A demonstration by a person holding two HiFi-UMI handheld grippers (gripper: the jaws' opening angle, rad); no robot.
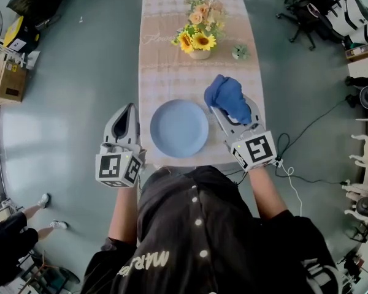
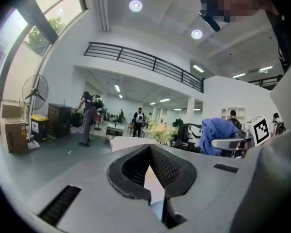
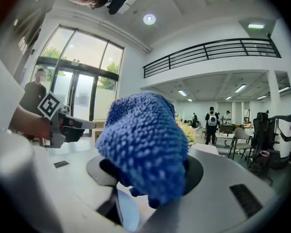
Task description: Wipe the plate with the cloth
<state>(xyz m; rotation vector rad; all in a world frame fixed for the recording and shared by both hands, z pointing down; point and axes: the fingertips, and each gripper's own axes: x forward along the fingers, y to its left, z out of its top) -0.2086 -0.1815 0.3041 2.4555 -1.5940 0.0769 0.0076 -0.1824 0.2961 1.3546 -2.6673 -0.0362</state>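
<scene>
Head view: blue plate by near edge of checked table, flowers mid-table, grey floor, left gripper off left edge, left gripper view: jaws together, empty, railed balcony, fan, right gripper view: right gripper clamped on blue cloth, glass doors

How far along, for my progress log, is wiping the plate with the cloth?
Done: the right hand-held gripper is shut on the blue cloth. In hand: it holds the cloth beside the plate, not touching it. Left: the wiping itself. The plate lies bare on the table, and the left hand-held gripper is shut and empty at the table's left.
</scene>
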